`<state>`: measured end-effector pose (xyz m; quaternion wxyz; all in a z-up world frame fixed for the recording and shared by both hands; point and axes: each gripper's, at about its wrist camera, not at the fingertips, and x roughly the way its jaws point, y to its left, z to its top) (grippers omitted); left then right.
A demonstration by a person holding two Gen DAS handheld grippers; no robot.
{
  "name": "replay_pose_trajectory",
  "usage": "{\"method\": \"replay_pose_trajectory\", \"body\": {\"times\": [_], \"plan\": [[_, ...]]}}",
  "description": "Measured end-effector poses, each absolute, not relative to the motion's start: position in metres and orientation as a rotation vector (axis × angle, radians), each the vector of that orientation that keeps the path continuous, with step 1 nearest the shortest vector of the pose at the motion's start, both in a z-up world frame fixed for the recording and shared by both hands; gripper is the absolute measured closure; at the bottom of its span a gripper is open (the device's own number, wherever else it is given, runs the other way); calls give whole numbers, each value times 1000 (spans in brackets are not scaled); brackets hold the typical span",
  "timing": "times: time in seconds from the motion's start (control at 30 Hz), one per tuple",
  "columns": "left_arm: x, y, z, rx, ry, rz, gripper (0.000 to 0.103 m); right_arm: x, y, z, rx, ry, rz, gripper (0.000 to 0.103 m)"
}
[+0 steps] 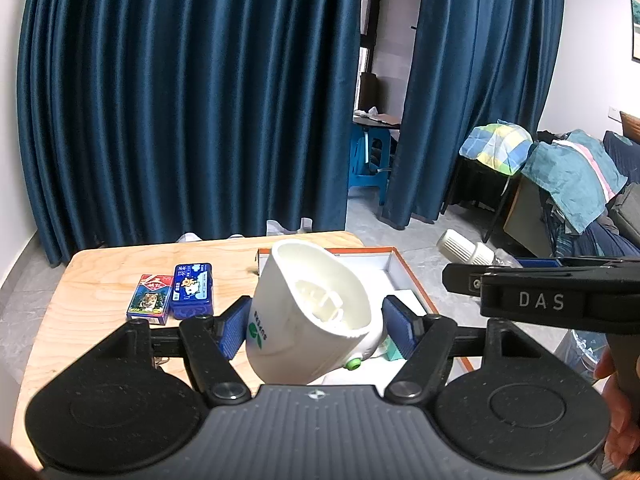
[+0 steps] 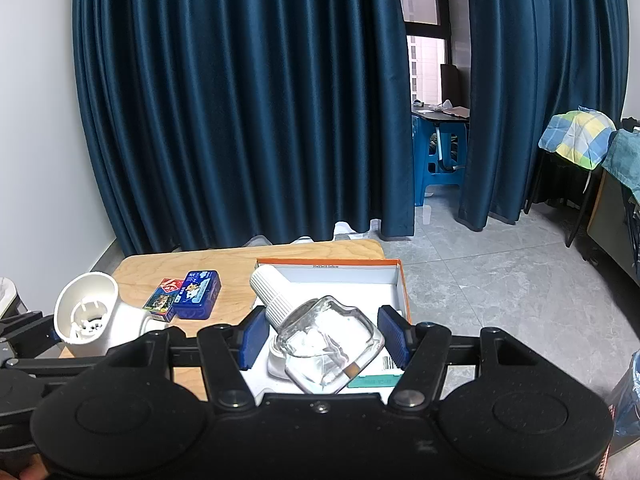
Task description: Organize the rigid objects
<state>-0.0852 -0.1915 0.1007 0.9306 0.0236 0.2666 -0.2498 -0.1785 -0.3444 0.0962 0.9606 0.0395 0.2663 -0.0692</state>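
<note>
Left wrist view is showing the left gripper (image 1: 316, 322) pinching a white plastic heater housing (image 1: 310, 316), its blue ribbed pads (image 1: 234, 330) pressing the smooth, rounded sides while the open mouth is tilting up toward the camera; the housing is hanging just above the near left part of the orange-rimmed box (image 1: 394, 262). The right gripper (image 2: 322, 338) is clamping a clear glass bottle (image 2: 330, 344) with a white ribbed cap (image 2: 270, 290), which is hovering over the box's white floor. The bottle looks squarish and slick, so the pads are probably best kept flat on its opposite faces; its cap is ridged and tapered. Judging from the task, the step in hand seems to be setting both pieces into the box, and doing it well likely means lowering each one until it is resting on the floor before letting go, keeping the glass away from the cardboard wall. Left of the box, on the pale plywood table (image 1: 100, 268), a blue tin (image 1: 192, 290) and a glossy card pack (image 1: 150, 294) are lying side by side, touching.
</note>
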Motion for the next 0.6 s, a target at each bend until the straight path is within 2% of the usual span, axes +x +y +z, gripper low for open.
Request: {"method": "replay_pose_trajectory", "body": {"times": [0.23,0.27,0.3,0.33,0.47,0.6], "plan": [[-83,-188,101,41,546,-505,31,-178,-344,96,81,540,-143,30],[-83,-188,101,42,545,-506,31,-177,-343,96,82,540,-143,36],[-83,-188,101,42,544,-505,31,-177,-343,96,79,540,-143,51],[-83,-188,100,42,544,-505,31,-177,-342,96,74,540,-149,54],[-82,-188,98,45,547,-505,31,-172,-340,91,55,563,-118,54],[-79,-183,90,44,573,-482,31,-153,-359,58,124,657,-106,56]]}}
